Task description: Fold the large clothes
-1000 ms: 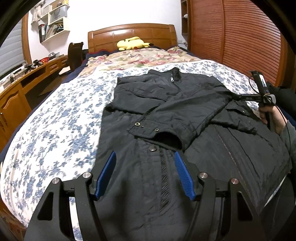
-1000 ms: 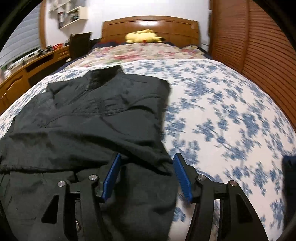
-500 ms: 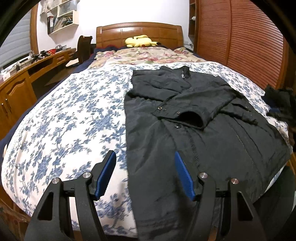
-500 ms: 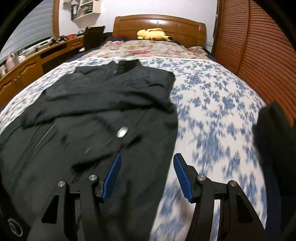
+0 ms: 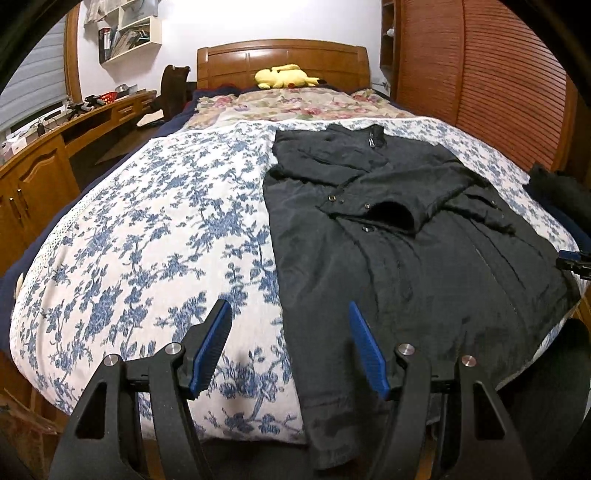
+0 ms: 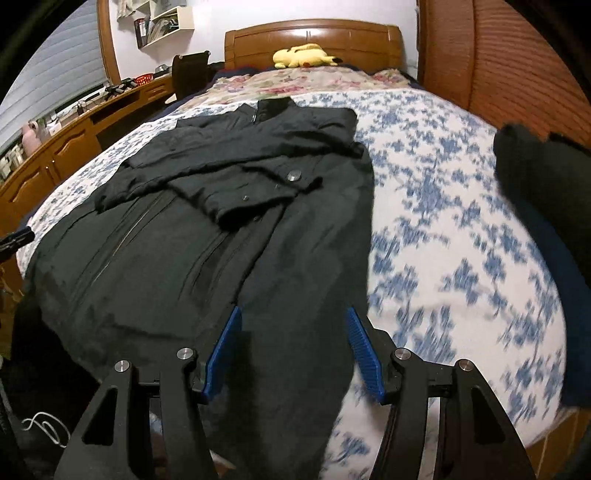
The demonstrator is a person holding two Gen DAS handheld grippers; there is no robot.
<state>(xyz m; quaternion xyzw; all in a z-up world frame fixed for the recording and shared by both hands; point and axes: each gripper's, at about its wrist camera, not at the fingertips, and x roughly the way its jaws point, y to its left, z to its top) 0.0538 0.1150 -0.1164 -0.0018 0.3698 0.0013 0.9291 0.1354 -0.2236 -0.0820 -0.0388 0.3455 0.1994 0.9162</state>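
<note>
- Black jacket (image 5: pixel 406 236) lies flat on the bed (image 5: pixel 147 229), on the blue-flowered quilt (image 5: pixel 155 221), collar (image 5: pixel 373 134) toward the wooden headboard (image 5: pixel 284 59) and hem toward the foot.
- Its long axis runs head to foot along the bed; both sleeves are folded across the chest, the cuff (image 5: pixel 391 216) of the upper one lying open near the front placket.
- The hem drapes over the bed's foot edge and is cut off behind the gripper frames, so its lower end cannot be made out.
- Left gripper (image 5: pixel 290 349) hovers over the jacket's left edge near the hem, blue pads spread apart with nothing between them; one pad is over quilt, the other over fabric.
- Right gripper (image 6: pixel 293 354) hovers over the jacket's right side near the hem, pads likewise spread and not pressing on anything; the right wrist view is smeared over the quilt.
- A dark shape (image 6: pixel 535 177) at the right edge of the right wrist view is blurred; what it is cannot be told.
- A yellow plush toy (image 5: pixel 284 75) rests against the headboard.
- A wall shelf (image 5: pixel 129 33) at upper left holds books or folders, too small to read; a wooden surface (image 5: pixel 44 147) along the left wall carries small clutter.
</note>
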